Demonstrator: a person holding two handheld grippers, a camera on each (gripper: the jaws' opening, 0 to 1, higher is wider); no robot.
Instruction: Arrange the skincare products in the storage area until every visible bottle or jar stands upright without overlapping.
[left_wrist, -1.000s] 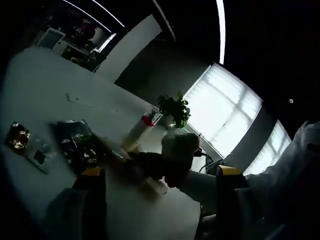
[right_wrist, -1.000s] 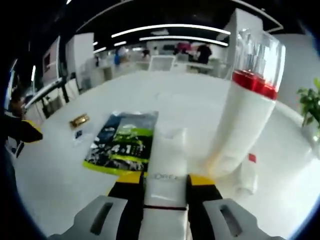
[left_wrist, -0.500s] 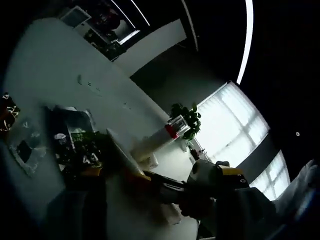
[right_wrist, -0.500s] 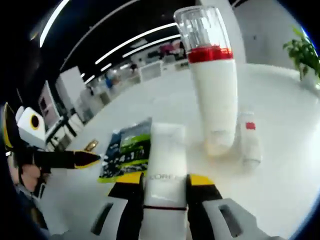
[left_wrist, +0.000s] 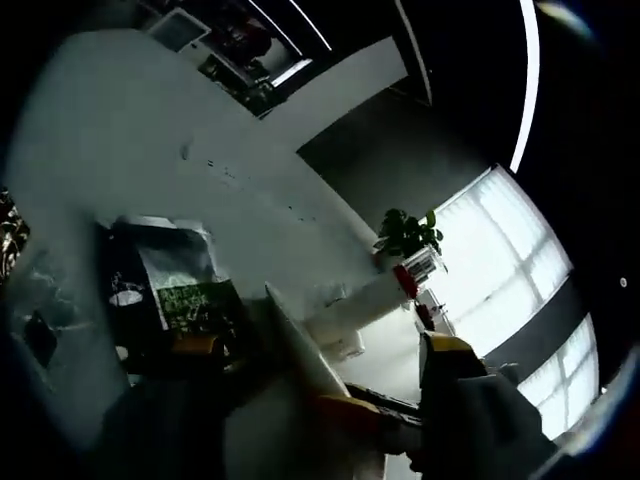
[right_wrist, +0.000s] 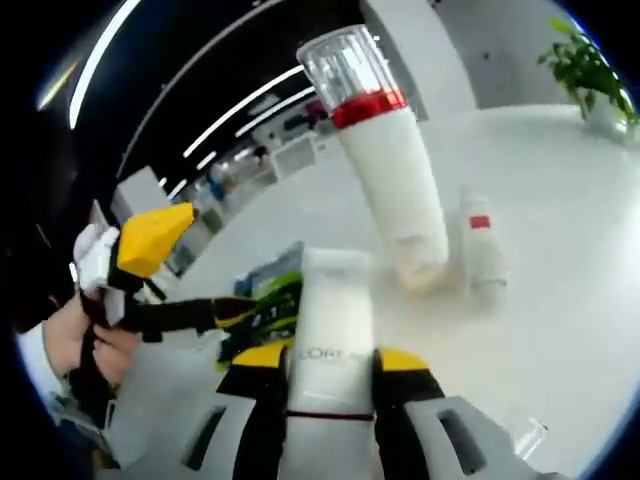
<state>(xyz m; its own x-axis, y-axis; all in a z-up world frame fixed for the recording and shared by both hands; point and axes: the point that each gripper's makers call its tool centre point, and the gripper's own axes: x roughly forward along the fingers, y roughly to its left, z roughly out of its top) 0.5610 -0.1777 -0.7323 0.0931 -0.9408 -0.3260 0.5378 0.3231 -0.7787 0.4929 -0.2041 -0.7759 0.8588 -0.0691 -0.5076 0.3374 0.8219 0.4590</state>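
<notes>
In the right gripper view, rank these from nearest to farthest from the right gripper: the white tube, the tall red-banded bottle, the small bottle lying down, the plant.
1. white tube: clamped in the right gripper.
2. tall red-banded bottle: standing just ahead.
3. small bottle: lying right of it, near-equal.
4. plant: far top right.

White tube (left_wrist: 300, 345), green sachet (left_wrist: 195, 305), potted plant (left_wrist: 405, 232)

Left gripper view: low, rolled, facing windows across table (left_wrist: 120, 130). Right gripper view: close over table, facing room interior. Shared: tall bottle (right_wrist: 385, 160), sachet (left_wrist: 185, 300).
</notes>
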